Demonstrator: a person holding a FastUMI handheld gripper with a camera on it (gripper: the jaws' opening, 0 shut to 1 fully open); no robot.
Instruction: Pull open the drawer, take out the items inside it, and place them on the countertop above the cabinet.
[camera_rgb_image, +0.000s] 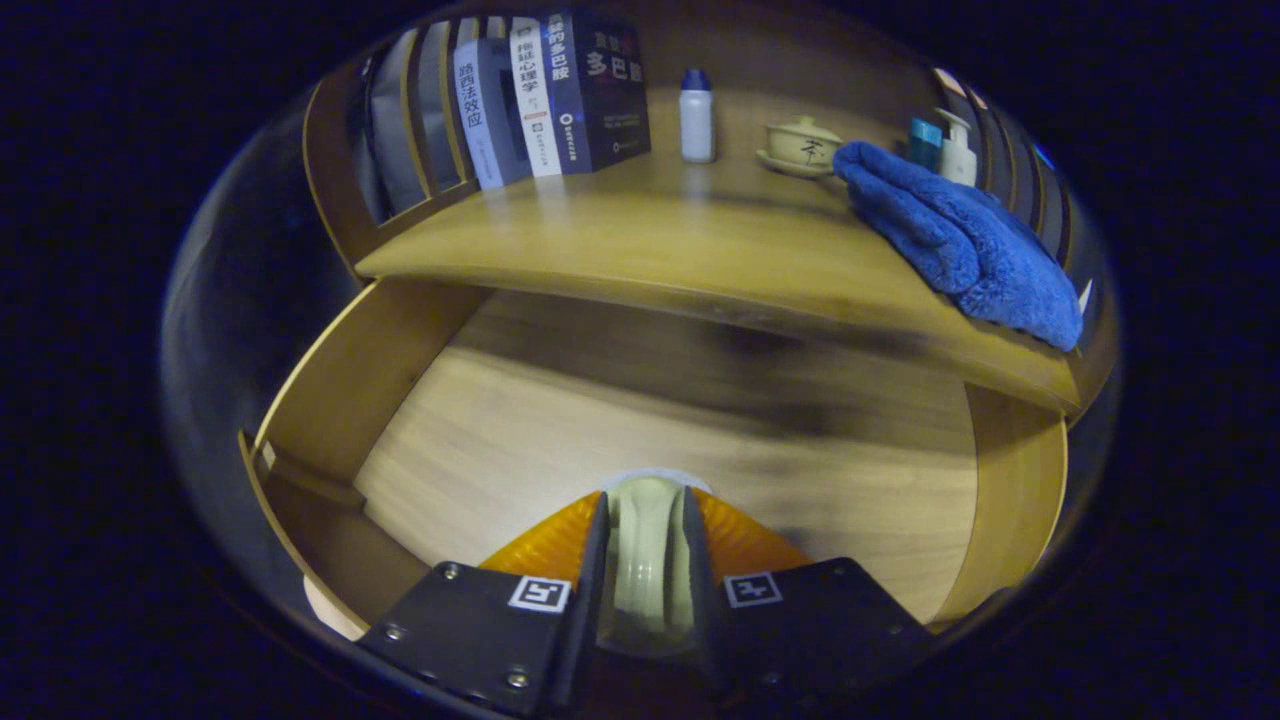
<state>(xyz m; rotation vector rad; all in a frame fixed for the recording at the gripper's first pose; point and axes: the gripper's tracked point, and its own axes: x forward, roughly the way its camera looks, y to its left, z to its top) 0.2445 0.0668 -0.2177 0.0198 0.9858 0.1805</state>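
A wooden cabinet in dim light; its countertop (700, 235) runs across the upper part of the scene, and below it the drawer (330, 400) stands pulled out, its pale wood floor mostly bare and its side walls rising to either side; the far part of the drawer floor lies in shadow under the countertop's front edge. At the near end of the drawer the gripper (647, 560) is closed in on a pale cream item (648, 545), a smooth rounded piece held upright between the two fingers, both of which press against its sides; what the item is cannot be told, since the fingers hide most of it; it sits over the near part of the drawer floor, and whether it touches the floor cannot be seen. On the countertop, at the back left, a row of books (550, 95) stands upright in a wooden rack (335, 160); beside them, toward the middle, a small white bottle (697, 115) with a blue cap; further right a cream lidded cup (802, 145) on a saucer; just beside it a blue towel (960, 240) lies bunched, reaching to the countertop's right front edge; behind the towel a white pump bottle (958, 150) and a teal box (924, 140) stand close together.
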